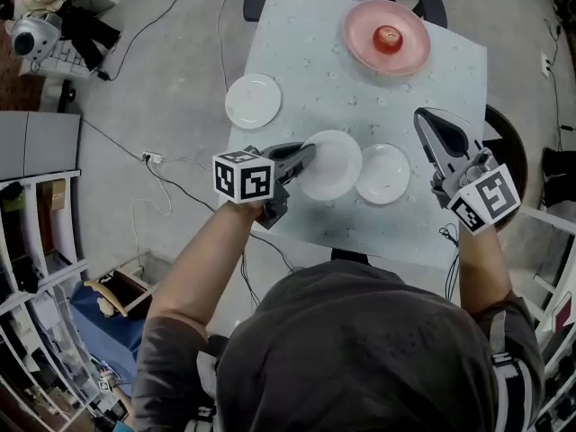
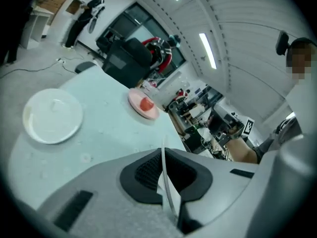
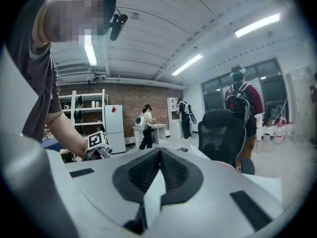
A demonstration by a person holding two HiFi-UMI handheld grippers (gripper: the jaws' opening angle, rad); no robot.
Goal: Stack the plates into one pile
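Left gripper [image 1: 310, 152] pinched the middle plate [image 1: 335, 166] by the rim! Small plate [image 1: 383, 175] lay just rightward; right gripper [image 1: 428, 122] was shut, empty.

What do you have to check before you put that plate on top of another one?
1. Grip: the left gripper has its jaws shut on the rim of the middle white plate: ok.
2. Plate lifted off the table: cannot tell.
3. Landing spot: the white plate on the right has nothing on it: ok.
4. The white plate on the left has nothing on it: ok.
5. Pink plate free for stacking: not ok, a red fruit sits on it.
6. Right gripper out of the way, jaws together and holding nothing: ok.
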